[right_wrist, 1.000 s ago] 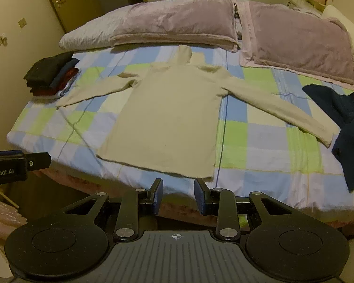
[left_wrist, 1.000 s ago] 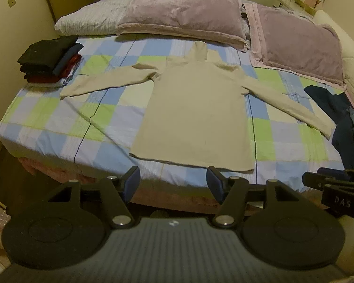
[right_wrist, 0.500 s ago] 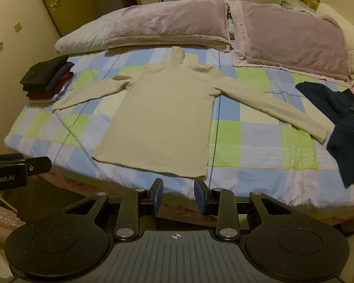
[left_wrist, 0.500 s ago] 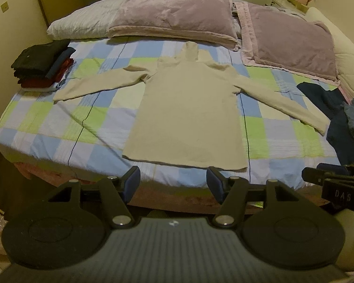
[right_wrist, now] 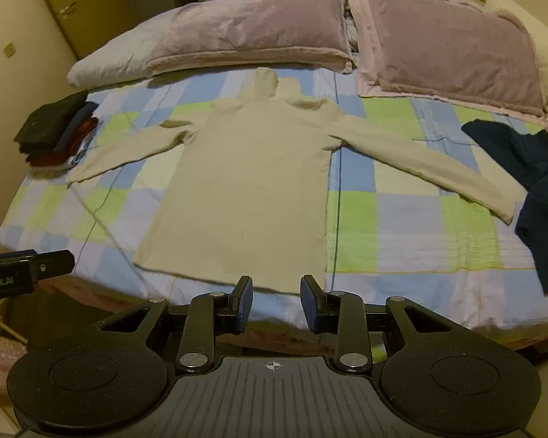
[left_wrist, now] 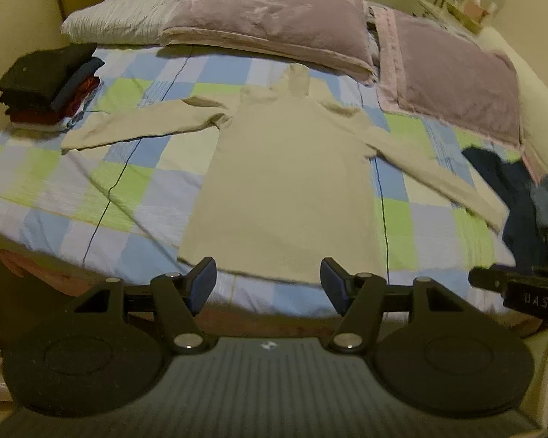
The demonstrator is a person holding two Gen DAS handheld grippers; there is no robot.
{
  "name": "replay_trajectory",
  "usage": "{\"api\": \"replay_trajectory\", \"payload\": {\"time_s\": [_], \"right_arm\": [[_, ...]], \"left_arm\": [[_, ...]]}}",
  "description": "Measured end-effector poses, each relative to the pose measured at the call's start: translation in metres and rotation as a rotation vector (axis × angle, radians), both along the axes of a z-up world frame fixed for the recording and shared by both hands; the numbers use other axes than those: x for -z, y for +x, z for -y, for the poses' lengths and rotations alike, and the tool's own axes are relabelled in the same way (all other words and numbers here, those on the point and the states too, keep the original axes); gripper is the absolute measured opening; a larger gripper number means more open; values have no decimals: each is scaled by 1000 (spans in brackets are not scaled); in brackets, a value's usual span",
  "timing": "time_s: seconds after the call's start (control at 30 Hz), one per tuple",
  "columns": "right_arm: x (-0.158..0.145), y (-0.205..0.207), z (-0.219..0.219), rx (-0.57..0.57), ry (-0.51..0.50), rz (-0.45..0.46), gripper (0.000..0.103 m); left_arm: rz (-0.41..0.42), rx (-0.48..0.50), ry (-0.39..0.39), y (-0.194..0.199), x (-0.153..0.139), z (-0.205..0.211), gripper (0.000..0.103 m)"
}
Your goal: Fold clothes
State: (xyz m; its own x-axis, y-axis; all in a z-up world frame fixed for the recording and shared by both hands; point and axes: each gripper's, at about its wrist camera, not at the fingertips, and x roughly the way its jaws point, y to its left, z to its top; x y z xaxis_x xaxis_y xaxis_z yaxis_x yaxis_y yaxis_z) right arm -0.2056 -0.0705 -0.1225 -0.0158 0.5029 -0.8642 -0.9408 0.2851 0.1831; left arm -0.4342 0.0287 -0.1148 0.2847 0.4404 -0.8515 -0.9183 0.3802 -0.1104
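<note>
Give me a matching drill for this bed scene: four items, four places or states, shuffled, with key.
Items:
1. cream sweater
2. stack of folded clothes
3. dark blue garments
4. mauve pillows

Places or states:
A. in a loose heap at the bed's right edge
B. across the head of the bed
C. spread flat mid-bed, sleeves out to both sides
D. piled neatly at the bed's left edge

Pairs: 1-C, 2-D, 3-A, 4-B
</note>
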Motion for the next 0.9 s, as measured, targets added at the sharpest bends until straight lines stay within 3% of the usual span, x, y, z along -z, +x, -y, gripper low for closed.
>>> {"api": "replay_trajectory", "payload": {"time_s": [0.13,0.53,0.77,0.9], "right_arm": [[13,14,-41,77,4,-68,33],[40,31,-163,296,-86,-83,33],[78,36,-193,419,-159,-73,33],[106,39,-199,442,-181,-66,33]], "left_arm": [[54,-33,-31,-16,10,-57,59],[-10,-9,-92,-36,42,-253,59],[46,-6,-150,-46,96,-322,59],[87,-98,-207,-63,139,-350,59]]}}
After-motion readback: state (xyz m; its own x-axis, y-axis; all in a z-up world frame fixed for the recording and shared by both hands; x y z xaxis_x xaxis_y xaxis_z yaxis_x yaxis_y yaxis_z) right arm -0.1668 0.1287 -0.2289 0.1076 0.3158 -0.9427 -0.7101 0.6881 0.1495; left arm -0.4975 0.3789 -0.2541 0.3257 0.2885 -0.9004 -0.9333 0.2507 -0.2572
